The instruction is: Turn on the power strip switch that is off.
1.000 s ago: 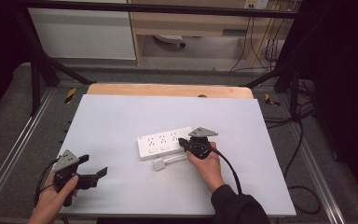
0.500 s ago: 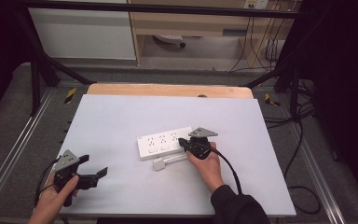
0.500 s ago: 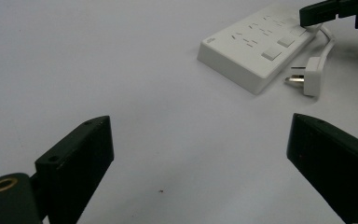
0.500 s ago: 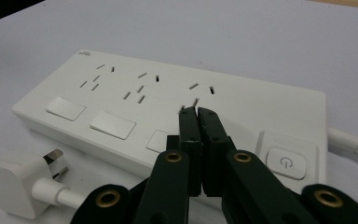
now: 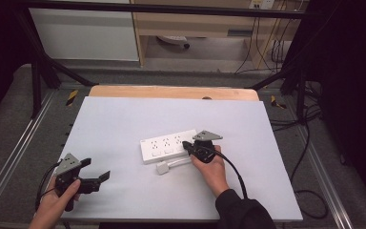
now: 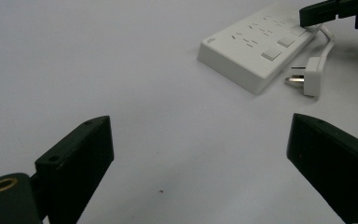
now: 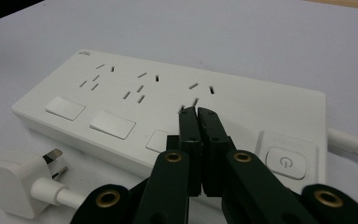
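Seen from above: a pale table [image 5: 124, 114] with a white power strip [image 5: 169, 145] lying near its middle, tilted a little, and its own white plug [image 5: 163, 168] on a short cable just beside the near edge.

No visible change from 1 second ago. Same placing of both hands, same lie of the strip and plug. Probably a pause with the work on the strip lined up but not yet carried through.

Right gripper [image 5: 186, 144]: shut tight, the 2 black jaws pressed together with nothing between them. Held from the strip's right end, tips over its top face. In the right gripper view, tips right at the slots of the 3rd socket, with that socket's rocker switch just below them and the round power button [image 7: 285, 161] off to the side. Touching the plastic or hovering just above it — cannot tell. Closed like this, likely meant as a single poking point for a switch or button rather than for grasping.

Left gripper [image 5: 96, 169]: spread wide and empty, held at the table's near left corner, well apart from the strip. In the left gripper view, bare table between the 2 jaws, with the strip and plug farther off.
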A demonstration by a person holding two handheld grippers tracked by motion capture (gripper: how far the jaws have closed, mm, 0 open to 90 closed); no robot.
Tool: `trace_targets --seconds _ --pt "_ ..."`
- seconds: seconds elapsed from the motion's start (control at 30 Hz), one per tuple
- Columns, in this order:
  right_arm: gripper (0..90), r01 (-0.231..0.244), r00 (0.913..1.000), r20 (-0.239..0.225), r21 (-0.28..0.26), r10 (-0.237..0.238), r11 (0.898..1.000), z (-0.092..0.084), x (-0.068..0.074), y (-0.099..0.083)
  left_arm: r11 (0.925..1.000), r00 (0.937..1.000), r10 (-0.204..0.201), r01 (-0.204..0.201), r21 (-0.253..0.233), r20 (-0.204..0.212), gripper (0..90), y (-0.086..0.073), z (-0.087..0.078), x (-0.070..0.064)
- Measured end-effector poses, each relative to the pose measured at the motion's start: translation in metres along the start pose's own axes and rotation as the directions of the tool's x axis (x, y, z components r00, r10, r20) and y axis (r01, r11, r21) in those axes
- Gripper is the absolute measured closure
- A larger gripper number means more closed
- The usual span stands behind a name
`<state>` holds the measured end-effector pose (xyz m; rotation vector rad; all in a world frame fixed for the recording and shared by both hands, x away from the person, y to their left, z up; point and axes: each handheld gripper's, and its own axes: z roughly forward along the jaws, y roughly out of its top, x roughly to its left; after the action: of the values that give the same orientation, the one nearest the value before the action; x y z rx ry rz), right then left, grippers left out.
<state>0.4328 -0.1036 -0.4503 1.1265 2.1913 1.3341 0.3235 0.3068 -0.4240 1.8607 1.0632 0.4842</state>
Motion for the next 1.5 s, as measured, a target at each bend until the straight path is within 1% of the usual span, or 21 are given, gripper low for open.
trace_targets --seconds 0.2,0.4,0.43,0.67,0.73,1.2,1.5 --pt "89.8 -0.002 1.0 -0.003 -0.008 0.002 1.0 0.0 -0.0004 -0.0012 1.0 1.0 0.0 0.0 0.0 0.0 7.3 0.0 0.0 -0.0001" --pt "89.9 0.0 1.0 0.0 -0.003 0.0 1.0 0.0001 -0.0002 -0.0009 1.0 1.0 -0.001 0.001 0.001 0.001 7.2 0.0 0.0002 -0.0002" --pt "90.0 0.006 1.0 0.005 0.008 -0.007 1.0 0.0006 -0.0004 -0.0012 1.0 1.0 -0.001 0.001 0.001 0.001 7.3 0.0 0.0002 -0.0002" --pt "90.0 0.0 1.0 0.001 0.007 0.0 1.0 0.0005 -0.0006 -0.0015 1.0 1.0 0.001 -0.001 0.0 0.001 7.3 0.0001 0.0001 -0.0002" --pt "90.0 0.005 1.0 0.004 0.005 -0.005 1.0 0.0007 -0.0005 -0.0015 1.0 1.0 0.001 -0.001 0.0 0.0 7.3 0.0001 0.0 -0.0001" --pt "90.0 -0.002 1.0 -0.008 0.006 0.002 1.0 0.0005 -0.0021 -0.0013 1.0 1.0 0.004 -0.004 -0.002 0.001 7.3 0.0002 -0.0004 0.0003" --pt "90.0 -0.002 0.9999 -0.011 -0.008 0.002 1.0 -0.0016 -0.0022 0.0003 1.0 1.0 0.008 -0.008 -0.002 -0.004 7.3 0.0003 -0.0007 0.0006"
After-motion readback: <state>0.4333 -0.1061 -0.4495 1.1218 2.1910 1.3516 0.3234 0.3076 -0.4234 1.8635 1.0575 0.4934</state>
